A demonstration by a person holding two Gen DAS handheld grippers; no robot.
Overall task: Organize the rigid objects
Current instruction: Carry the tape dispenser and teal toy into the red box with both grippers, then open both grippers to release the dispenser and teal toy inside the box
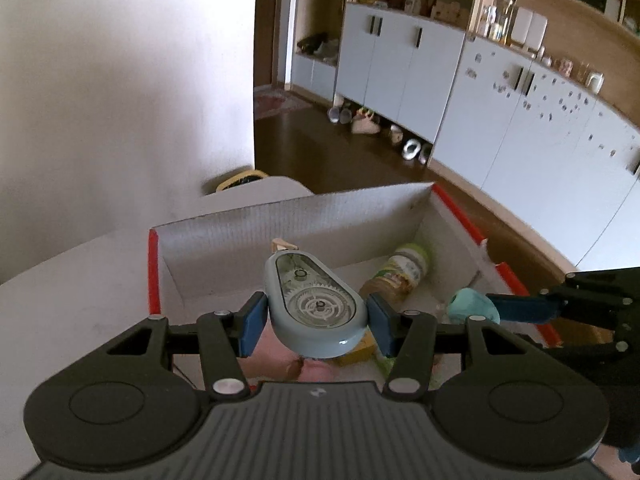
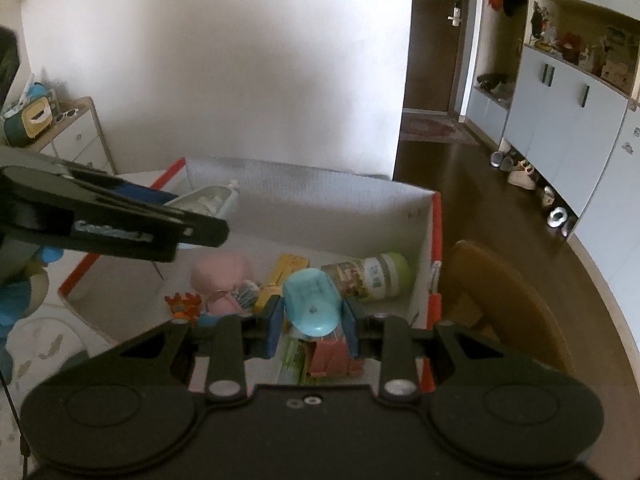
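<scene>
Two tongs hang over the open white cardboard box (image 1: 280, 216) with red edges: the left tongs (image 1: 316, 322) pinch a pale blue teardrop-shaped tape dispenser (image 1: 312, 304) with clear gears, the right tongs (image 2: 312, 326) pinch a small turquoise plastic piece (image 2: 312, 302). Inside the box lie a green-capped jar (image 2: 370, 276) on its side, a yellow packet (image 2: 286, 270), a pink soft item (image 2: 222, 270) and a red-pink carton (image 2: 332, 356). The box sits on a white counter (image 1: 60, 312).

We see a white wall (image 1: 120, 80) beside a dark wooden floor (image 1: 320, 152). Pale blue cabinets (image 1: 400, 64) stand along it, with shoes (image 1: 366, 124) beneath and cluttered shelves (image 1: 512, 20) above. A wooden chair (image 2: 500, 300) stands near a small white dresser (image 2: 80, 140).
</scene>
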